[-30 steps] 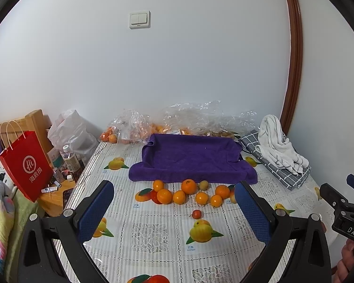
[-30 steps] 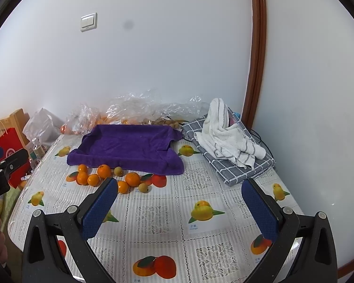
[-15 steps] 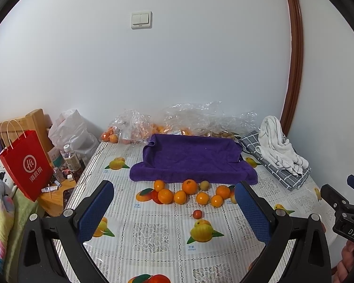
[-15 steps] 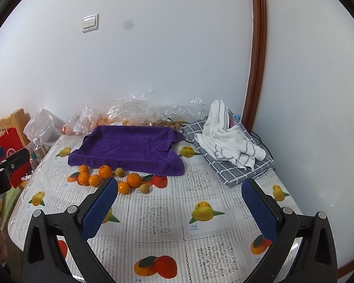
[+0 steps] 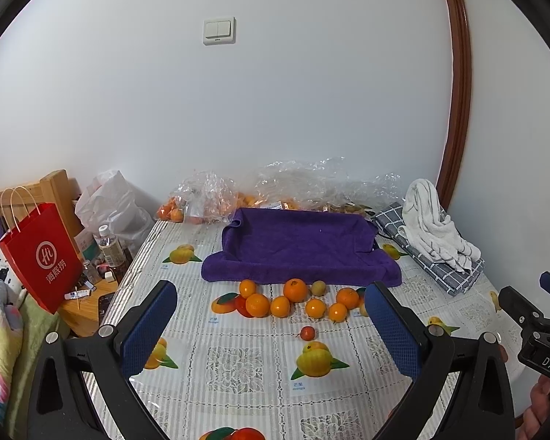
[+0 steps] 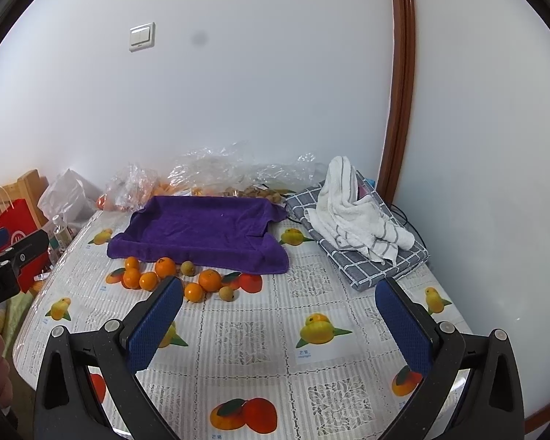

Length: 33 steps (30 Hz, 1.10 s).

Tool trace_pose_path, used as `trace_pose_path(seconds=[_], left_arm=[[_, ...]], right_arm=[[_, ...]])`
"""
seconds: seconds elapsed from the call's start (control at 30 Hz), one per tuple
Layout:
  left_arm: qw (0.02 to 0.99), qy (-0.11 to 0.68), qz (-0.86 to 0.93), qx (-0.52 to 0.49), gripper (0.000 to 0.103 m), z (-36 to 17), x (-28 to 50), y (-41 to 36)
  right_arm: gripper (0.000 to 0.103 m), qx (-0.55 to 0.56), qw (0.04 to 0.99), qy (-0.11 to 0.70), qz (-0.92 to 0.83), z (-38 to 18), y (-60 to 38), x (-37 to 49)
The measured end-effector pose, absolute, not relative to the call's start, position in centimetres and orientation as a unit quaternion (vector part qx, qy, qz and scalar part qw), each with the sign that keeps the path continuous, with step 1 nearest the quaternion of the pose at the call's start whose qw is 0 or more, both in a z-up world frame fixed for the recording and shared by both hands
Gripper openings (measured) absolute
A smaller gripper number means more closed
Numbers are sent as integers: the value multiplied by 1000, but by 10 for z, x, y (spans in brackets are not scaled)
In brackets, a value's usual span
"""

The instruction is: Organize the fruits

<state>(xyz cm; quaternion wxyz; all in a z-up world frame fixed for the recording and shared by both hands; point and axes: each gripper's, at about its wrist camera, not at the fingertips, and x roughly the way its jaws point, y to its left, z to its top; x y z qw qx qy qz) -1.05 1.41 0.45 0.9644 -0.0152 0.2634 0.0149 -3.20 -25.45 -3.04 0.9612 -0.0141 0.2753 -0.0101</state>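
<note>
- Fruits (image 5: 293,302): oranges and a few smaller pale and red ones lie loose in a cluster on the tablecloth (image 5: 234,363), just in front of the purple towel (image 5: 299,249).
- Towel is draped with raised edges like a tray; probably the intended destination, currently holding nothing.
- Left gripper (image 5: 271,326): wide open, nothing held, raised above the table and aimed at the cluster.
- Right gripper (image 6: 278,324): wide open, nothing held, raised, fruit off its left finger.
</note>
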Motion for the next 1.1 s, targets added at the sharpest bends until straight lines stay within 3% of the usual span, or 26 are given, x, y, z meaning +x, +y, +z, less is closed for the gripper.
trace_pose_path(seconds=[0.27, 0.53, 0.63, 0.77, 1.1], left_arm=[[964, 265, 32, 1, 103, -1, 12, 18], [953, 300, 46, -1, 103, -41, 48, 42], [946, 322, 35, -13, 98, -64, 61, 56], [936, 351, 40, -7, 96, -93, 81, 72], [909, 413, 53, -26, 94, -155, 109, 110]], right_arm=[[103, -21, 958, 287, -1, -46, -251, -15], [102, -29, 944, 329, 30, -101, -241, 30], [91, -25, 931, 361, 54, -128, -233, 54], [87, -42, 920, 386, 59, -157, -224, 78], [65, -33, 902, 419, 101, -202, -207, 124]])
